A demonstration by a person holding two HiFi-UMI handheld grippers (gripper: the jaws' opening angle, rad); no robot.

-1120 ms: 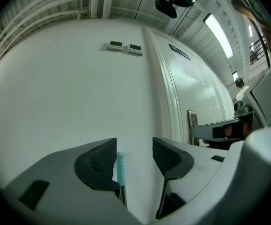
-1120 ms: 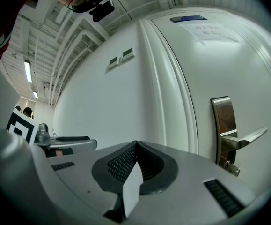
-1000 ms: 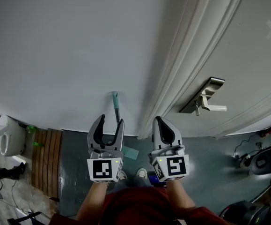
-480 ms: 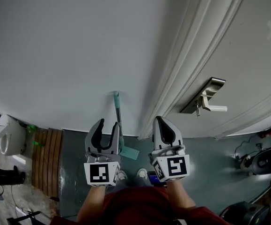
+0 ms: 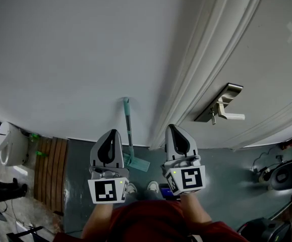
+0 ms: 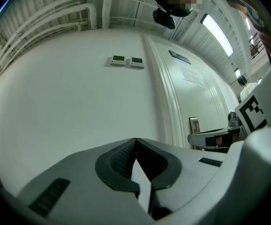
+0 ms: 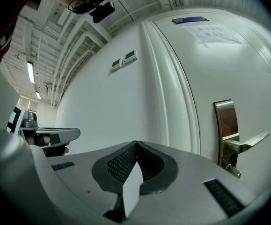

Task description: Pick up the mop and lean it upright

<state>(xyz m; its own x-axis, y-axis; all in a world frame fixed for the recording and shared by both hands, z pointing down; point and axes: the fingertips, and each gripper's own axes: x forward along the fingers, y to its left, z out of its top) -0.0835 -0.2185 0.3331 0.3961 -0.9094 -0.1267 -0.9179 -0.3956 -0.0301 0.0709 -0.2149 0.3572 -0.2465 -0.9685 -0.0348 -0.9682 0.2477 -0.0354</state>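
Two grippers are held side by side below you, both pointing toward the wall. Your left gripper (image 5: 110, 135) has just been closing its jaws. The tips now meet with nothing between them, and its own view shows only bare wall past the pads. Your right gripper (image 5: 176, 130) is also fully closed and empty.

Next out is the mop (image 5: 128, 125). It stands upright just beside the left gripper, on the side facing the right gripper and outside the jaws. I cannot tell whether it touches the gripper. Its teal handle leans against the white wall (image 5: 60, 59), and its flat teal head (image 5: 138, 163) rests on the grey floor (image 5: 85, 160).

A wooden slatted panel (image 5: 50, 170) lies on the floor to the left. Farther right, past the moulded door frame (image 5: 201, 59), is a white door (image 5: 267, 49) with a metal lever handle (image 5: 225, 110).
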